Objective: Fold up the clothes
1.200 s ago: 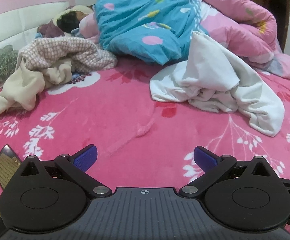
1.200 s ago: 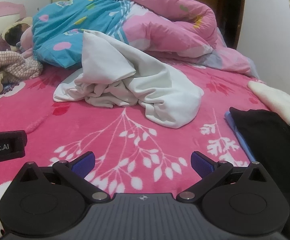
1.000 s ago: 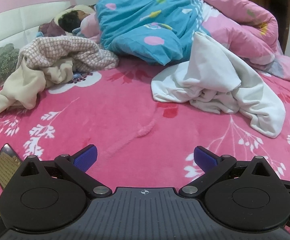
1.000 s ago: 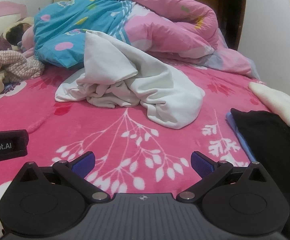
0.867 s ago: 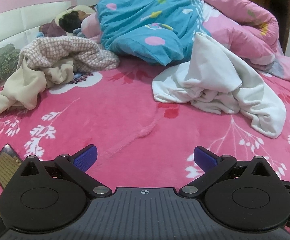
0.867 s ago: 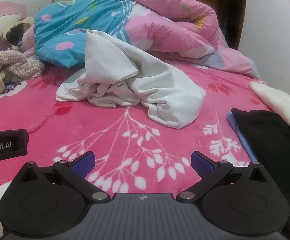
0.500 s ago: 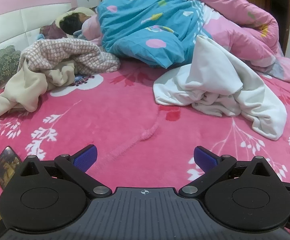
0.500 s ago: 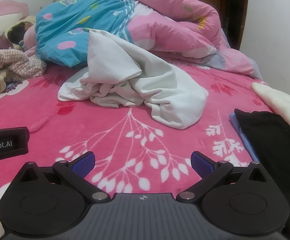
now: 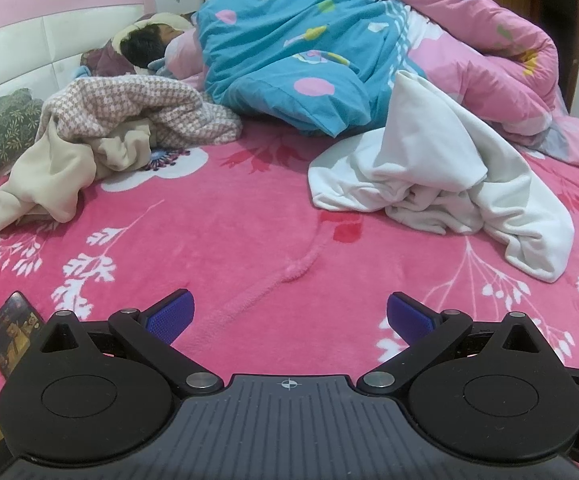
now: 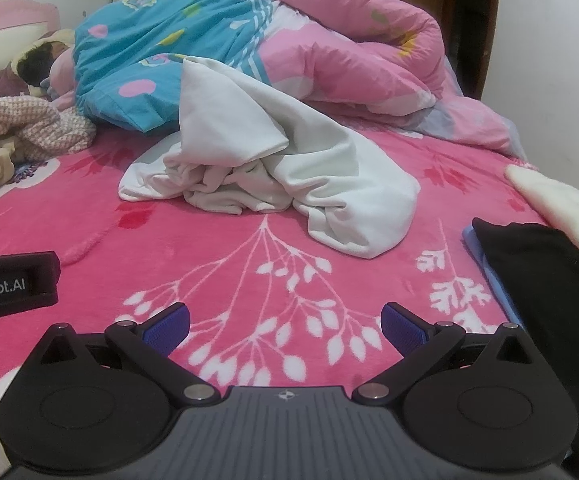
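A crumpled white garment [image 9: 441, 184] [image 10: 281, 176] lies in a heap on the pink flowered bedspread [image 9: 229, 232] [image 10: 257, 272], ahead and to the right in the left wrist view, ahead of centre in the right wrist view. My left gripper [image 9: 289, 316] is open above the bedspread, well short of the garment, with nothing between its blue pads. Likewise open and empty, my right gripper [image 10: 285, 326] hovers over the white leaf print. The left gripper's body [image 10: 9, 284] shows at the left edge of the right wrist view.
A person [image 9: 149, 42] lies asleep under a blue and pink quilt [image 9: 297, 56] at the back. A checked and cream clothes pile [image 9: 101, 128] sits back left. A phone [image 9: 9, 332] lies near left. Folded black [image 10: 545, 272] and cream [image 10: 557, 200] clothes lie right.
Both grippers have crept slightly forward toward the white garment, which sits a little lower and larger in view. Both stay open. Nothing was taken hold of.
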The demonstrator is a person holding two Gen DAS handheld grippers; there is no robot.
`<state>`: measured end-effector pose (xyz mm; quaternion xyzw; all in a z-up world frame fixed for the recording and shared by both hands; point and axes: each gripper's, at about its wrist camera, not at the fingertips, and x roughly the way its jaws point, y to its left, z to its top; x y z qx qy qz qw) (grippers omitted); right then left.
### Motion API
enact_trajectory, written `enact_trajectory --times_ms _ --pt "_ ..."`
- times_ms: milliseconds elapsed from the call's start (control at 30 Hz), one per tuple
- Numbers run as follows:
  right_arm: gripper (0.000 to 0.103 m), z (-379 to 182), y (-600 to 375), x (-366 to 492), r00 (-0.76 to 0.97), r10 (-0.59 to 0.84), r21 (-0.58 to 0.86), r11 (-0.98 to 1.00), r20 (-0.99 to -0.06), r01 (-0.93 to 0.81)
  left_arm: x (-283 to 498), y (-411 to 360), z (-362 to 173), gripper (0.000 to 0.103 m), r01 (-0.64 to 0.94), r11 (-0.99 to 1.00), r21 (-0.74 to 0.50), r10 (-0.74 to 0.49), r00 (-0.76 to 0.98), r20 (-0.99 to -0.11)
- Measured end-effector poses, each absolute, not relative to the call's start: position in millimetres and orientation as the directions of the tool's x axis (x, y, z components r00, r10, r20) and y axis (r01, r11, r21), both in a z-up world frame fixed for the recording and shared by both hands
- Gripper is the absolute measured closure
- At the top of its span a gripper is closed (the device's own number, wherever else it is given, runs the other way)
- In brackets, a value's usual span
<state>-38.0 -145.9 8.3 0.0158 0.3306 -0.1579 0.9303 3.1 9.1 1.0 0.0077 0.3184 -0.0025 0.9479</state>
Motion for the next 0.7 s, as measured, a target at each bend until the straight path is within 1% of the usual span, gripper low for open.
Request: enact_trajectory --times_ms 67,367,533,667,700 --pt "0.000 8.2 -145.5 -37.6 0.731 -0.283 -0.075 0.950 -0.621 0.304 2.2 8.4 0.5 0.000 0.012 1.000 0.015 0.000 0.804 -0.595" --pt "0.000 5.0 -147.9 -37.4 0.737 -0.276 -0.070 0.952 -0.618 0.298 5.8 10.3 -5.6 0.000 0.016 1.000 0.002 -0.011 0.779 -0.627" --pt "0.000 -0.2 -154.7 -37.1 0.743 -0.264 -0.052 0.954 -0.616 0.296 10.8 14.1 -13.4 0.000 0.027 0.998 -0.063 -0.060 0.784 -0.618" --pt "0.000 -6.9 -162.0 -37.8 0.756 -0.260 -0.045 0.955 -0.601 0.293 16.3 11.3 -21.8 0.000 0.052 0.996 -0.073 -0.085 0.794 -0.602" --pt "0.000 -8.1 -164.4 -37.9 0.761 -0.261 -0.045 0.955 -0.593 0.293 18.4 8.9 -23.8 0.000 0.064 0.996 -0.057 -0.085 0.798 -0.597"
